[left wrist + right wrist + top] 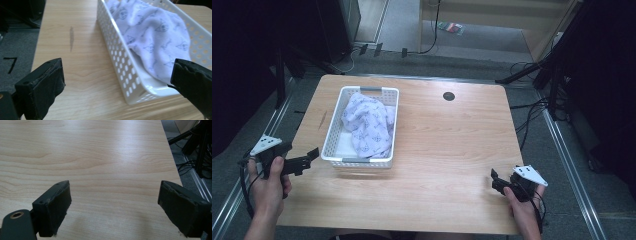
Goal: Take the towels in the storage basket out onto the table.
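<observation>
- We see a white basket [362, 155] on the wooden table [447, 145], with a cloth [367, 122] bunched inside, patterned white, reaching above the basket's rim.
- Our left gripper [307, 161] sits just left of the basket's near corner, jaws spread wide, holding nothing.
- In the left gripper view the basket [120, 67] corner lies between the jaws, cloth [155, 37] behind its wall.
- Our right gripper [498, 181] is well right of the basket, near the table's front edge, jaws wide apart, empty.
- Right gripper view: bare table [107, 157] between the jaws.
</observation>
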Demonstrator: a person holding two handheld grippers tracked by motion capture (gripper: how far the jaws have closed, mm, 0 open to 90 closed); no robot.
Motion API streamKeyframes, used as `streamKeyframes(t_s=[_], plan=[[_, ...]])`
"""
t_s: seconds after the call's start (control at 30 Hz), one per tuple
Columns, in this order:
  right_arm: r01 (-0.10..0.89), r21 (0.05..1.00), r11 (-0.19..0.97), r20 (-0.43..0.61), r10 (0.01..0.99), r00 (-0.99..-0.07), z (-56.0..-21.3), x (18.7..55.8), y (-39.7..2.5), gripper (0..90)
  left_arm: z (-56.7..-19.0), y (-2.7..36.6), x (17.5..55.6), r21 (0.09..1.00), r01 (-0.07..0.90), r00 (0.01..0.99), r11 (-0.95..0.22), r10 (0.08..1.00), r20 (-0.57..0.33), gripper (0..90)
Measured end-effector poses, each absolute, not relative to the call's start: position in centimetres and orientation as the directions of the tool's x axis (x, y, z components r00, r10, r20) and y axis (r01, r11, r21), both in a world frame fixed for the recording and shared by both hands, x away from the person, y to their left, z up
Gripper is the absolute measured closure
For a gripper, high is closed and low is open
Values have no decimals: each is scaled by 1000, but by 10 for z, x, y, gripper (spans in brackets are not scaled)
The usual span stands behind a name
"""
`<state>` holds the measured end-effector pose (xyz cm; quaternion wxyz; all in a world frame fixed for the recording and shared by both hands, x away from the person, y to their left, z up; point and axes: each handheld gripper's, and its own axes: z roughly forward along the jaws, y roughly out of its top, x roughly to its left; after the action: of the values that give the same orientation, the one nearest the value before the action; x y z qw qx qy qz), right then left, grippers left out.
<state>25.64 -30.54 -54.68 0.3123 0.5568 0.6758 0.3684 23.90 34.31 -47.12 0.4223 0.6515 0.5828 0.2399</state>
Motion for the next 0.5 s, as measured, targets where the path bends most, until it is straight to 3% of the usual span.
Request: streamKeyframes(t_s=[0.5], plan=[[523, 845, 109, -12, 982, -186, -547, 256, -305, 121, -435, 304, 273, 784, 617, 255, -68, 960, -117, 0]])
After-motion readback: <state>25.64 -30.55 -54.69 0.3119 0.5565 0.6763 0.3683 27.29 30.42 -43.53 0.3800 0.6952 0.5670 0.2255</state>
